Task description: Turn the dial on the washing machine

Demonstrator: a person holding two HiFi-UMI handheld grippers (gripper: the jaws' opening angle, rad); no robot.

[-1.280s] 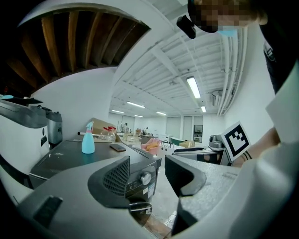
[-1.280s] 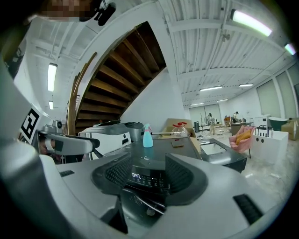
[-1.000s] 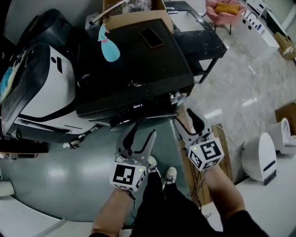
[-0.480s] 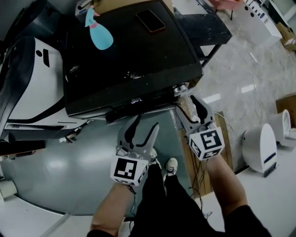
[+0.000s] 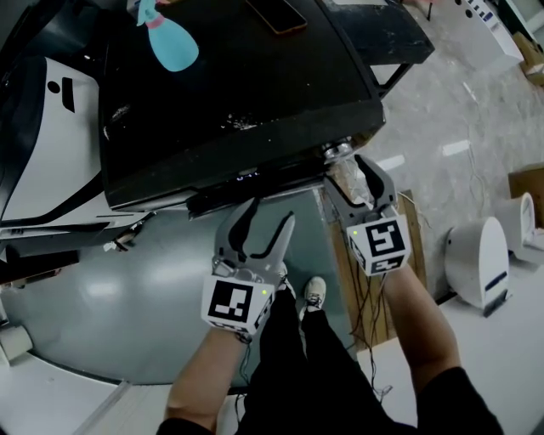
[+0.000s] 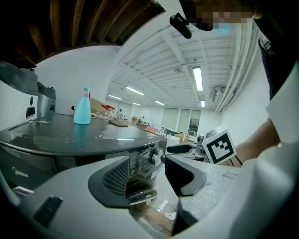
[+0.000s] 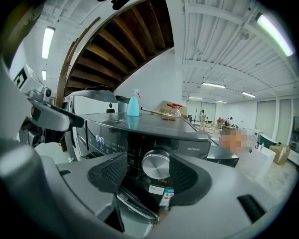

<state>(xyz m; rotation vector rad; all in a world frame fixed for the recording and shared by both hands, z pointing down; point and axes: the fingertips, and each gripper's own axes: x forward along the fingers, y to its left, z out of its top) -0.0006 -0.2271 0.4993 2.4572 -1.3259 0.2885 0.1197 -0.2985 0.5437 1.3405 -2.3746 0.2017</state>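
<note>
The dark washing machine (image 5: 238,85) fills the upper head view, with its silver dial (image 5: 337,150) at the front right corner. My right gripper (image 5: 347,174) reaches up just under that dial. In the right gripper view the dial (image 7: 156,165) sits just ahead of the right gripper (image 7: 148,176), between its two pads; the jaws are opening and a gap shows on the left side. My left gripper (image 5: 266,219) hangs open below the machine's front, holding nothing. The left gripper view shows the dial (image 6: 154,156) from the side, beyond the left gripper (image 6: 147,175).
A blue spray bottle (image 5: 166,42) and a phone (image 5: 276,15) lie on the machine's top. A white and black appliance (image 5: 42,127) stands to its left, a black table (image 5: 382,34) behind it. A white unit (image 5: 480,263) is on the floor at right. The person's shoe (image 5: 314,297) is below.
My right gripper has moved up closer to the dial and its jaws stand wider. The head view has shifted, so the machine sits higher in the frame. The left gripper has hardly moved.
</note>
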